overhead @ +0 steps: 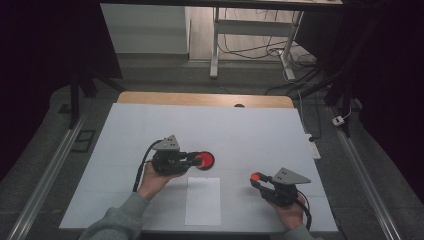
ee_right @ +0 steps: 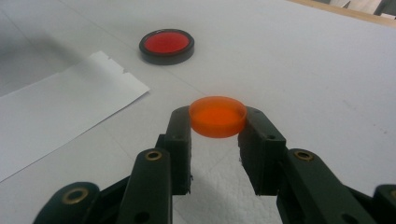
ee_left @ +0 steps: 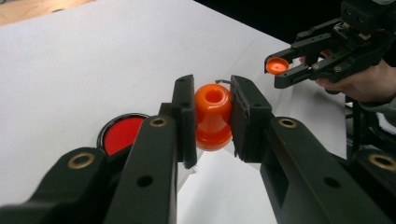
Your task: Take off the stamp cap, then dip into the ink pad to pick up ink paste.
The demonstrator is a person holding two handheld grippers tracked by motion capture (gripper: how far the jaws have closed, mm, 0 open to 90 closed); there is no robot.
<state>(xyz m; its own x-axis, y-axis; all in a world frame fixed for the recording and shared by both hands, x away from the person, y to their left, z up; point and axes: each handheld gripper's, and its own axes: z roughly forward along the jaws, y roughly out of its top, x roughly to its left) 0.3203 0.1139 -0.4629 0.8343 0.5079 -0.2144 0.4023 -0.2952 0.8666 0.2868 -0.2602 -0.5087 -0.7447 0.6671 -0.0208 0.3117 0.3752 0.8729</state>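
Sitting clamped between left gripper (ee_left: 212, 116) jaws: orange stamp (ee_left: 213, 116).

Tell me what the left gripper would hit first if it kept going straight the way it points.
Probably the right gripper with its orange cap, which lies ahead of the left gripper; depth is unclear, so it could pass just beside it.
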